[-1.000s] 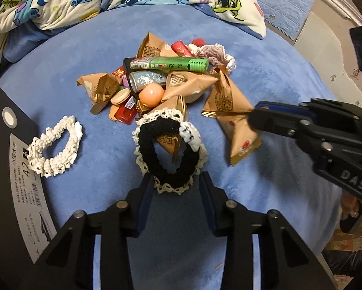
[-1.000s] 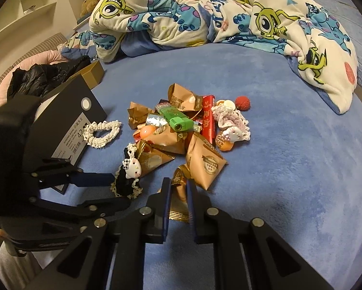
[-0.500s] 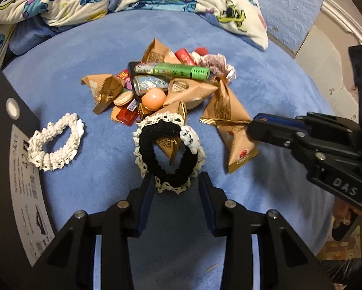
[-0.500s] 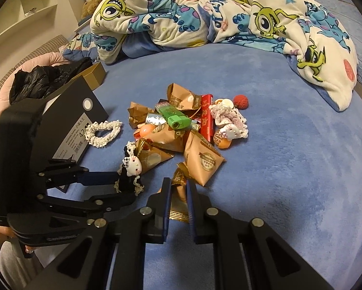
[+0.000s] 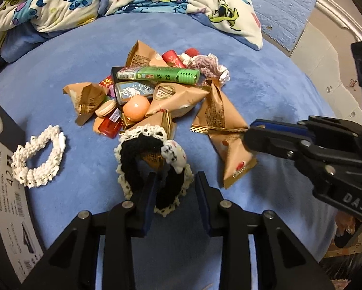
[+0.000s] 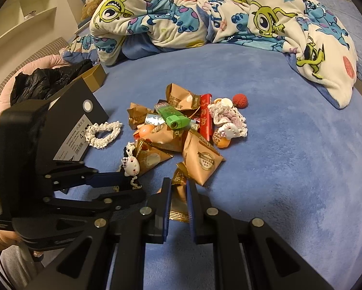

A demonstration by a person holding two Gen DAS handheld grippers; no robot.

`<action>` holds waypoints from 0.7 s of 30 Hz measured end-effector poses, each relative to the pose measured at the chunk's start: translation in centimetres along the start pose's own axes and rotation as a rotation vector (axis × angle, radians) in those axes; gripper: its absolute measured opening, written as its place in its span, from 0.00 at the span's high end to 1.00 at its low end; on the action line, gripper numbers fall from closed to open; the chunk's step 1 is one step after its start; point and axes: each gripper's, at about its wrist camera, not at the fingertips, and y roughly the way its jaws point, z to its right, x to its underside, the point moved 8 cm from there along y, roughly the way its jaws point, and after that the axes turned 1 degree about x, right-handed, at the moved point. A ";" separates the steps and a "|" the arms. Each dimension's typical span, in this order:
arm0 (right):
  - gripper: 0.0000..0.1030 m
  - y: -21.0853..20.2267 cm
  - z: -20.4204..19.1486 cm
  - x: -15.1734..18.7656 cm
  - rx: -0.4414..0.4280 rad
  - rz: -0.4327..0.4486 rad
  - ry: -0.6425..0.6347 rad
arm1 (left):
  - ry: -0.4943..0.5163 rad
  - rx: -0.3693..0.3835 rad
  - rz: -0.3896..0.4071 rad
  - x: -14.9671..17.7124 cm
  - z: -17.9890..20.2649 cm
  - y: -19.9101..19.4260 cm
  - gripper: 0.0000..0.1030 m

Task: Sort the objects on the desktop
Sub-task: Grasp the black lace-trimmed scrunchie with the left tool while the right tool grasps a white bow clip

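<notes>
Black scrunchie between closing left hand-held gripper pads; right hand-held gripper clenching snack packet.

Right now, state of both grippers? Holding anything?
Left gripper: jaws closing around the black lace-trimmed scrunchie, not yet clearly pinched.
Right gripper: shut on a brown snack packet.

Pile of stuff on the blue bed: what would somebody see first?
First the heap of brown snack packets mid-bed, a green tube lying on top. Just in front, the left gripper is closing around a black scrunchie with a white cat charm, while the right gripper pinches one brown packet.
</notes>
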 end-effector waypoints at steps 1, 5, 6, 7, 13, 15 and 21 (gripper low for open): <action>0.88 0.0 0.0 0.0 -0.001 0.000 0.001 | 0.000 -0.004 0.002 0.0 0.0 0.1 0.69; 0.88 0.1 0.0 0.0 0.000 -0.001 0.001 | -0.022 -0.003 -0.002 -0.2 -0.3 0.2 0.86; 0.88 0.1 0.0 0.0 -0.001 -0.002 0.002 | -0.029 0.003 -0.003 -0.1 -0.5 0.1 0.88; 0.88 0.1 0.0 0.0 -0.001 -0.001 0.002 | -0.033 0.007 -0.005 0.0 -0.7 0.1 0.88; 0.88 0.0 -0.2 0.0 0.006 -0.001 0.006 | -0.036 0.022 0.004 0.3 -0.7 -0.8 0.90; 0.88 -0.1 -0.2 0.0 0.006 0.001 0.011 | -0.030 0.027 0.016 0.2 -0.6 -1.5 0.90; 0.88 -0.8 -0.5 -0.2 -0.005 0.013 0.039 | -0.021 0.036 0.044 -0.2 -0.7 -3.7 0.90</action>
